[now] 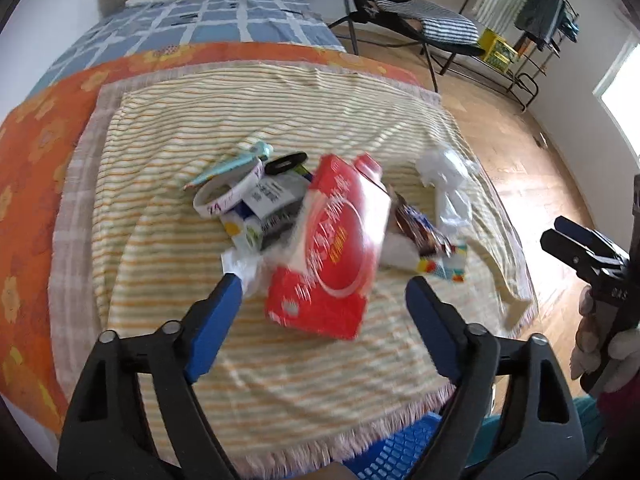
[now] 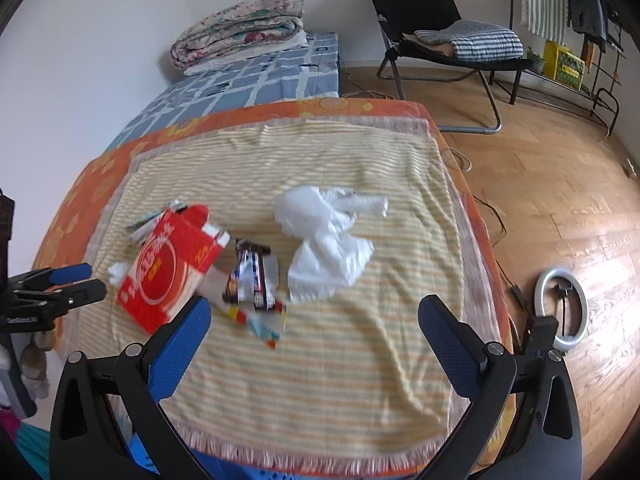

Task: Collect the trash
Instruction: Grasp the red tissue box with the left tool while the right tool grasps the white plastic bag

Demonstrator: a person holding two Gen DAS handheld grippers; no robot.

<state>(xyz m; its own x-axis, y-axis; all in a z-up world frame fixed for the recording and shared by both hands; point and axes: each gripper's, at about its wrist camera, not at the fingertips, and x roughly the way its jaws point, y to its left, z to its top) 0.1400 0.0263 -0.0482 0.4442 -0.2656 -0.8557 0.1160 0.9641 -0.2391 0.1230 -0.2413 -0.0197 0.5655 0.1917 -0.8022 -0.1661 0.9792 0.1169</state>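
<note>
**Both grippers poised over trash pile, nothing picked up yet**

Left gripper (image 1: 326,300): fingers spread wide, straddling the near end of the red carton (image 1: 336,248); no contact visible. A scrap of white tissue (image 1: 246,266) sits at its left fingertip, touching or just beside, cannot tell which. Right gripper (image 2: 314,316): fingers spread, hovering over the striped blanket (image 2: 320,380), holding nothing.

Trash lies clustered mid-blanket: the red carton, a dark snack wrapper (image 2: 250,280) just beside it, a colourful wrapper (image 2: 262,324) under that, a crumpled white plastic bag (image 2: 326,240) slightly apart, plus tape roll (image 1: 224,196) and small boxes (image 1: 268,210) behind the carton.

Risks: the carton looks light and its top flaps stand open; an off-centre pinch could crush or tip it. The wrappers overlap, so one grasp may drag neighbours or snag blanket cloth.

Containers: a blue perforated basket (image 1: 394,450) shows at the blanket's near edge; contents not visible. The carton's interior is hidden.
</note>
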